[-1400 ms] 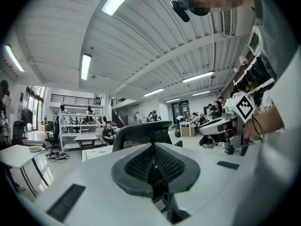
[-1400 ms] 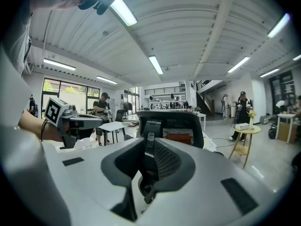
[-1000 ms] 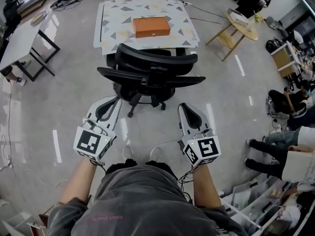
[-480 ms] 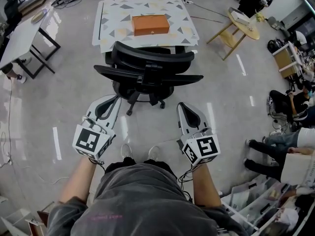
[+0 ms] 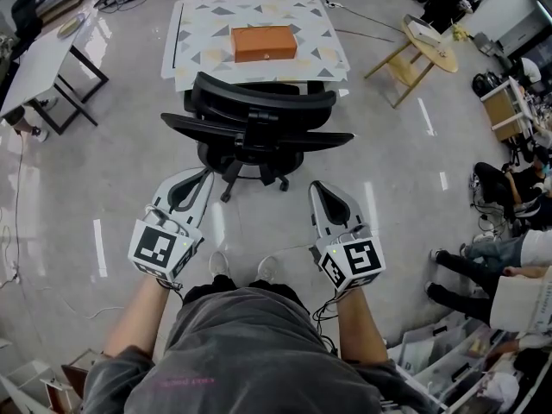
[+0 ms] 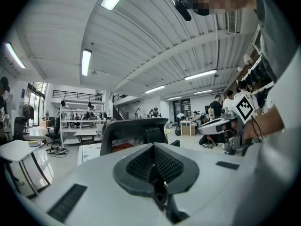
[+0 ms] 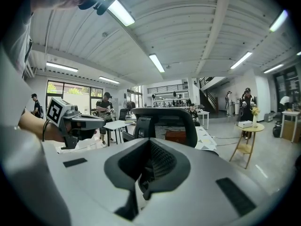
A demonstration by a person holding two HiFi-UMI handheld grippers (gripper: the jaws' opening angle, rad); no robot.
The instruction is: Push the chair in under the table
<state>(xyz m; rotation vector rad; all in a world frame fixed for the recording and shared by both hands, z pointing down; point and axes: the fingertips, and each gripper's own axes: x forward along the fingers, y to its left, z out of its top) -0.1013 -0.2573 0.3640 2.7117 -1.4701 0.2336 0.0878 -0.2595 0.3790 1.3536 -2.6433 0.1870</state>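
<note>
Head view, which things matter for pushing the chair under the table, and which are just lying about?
Job: chair, patterned table, left gripper, right gripper, both shut and empty.
Lying about: orange box on the table, wooden side table, white desk.

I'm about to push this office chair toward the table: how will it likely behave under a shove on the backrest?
The chair stands on a castor base over glossy floor, so it should probably roll easily. Pushed off-centre, it may swivel or veer. The high backrest may rock back first.
</note>
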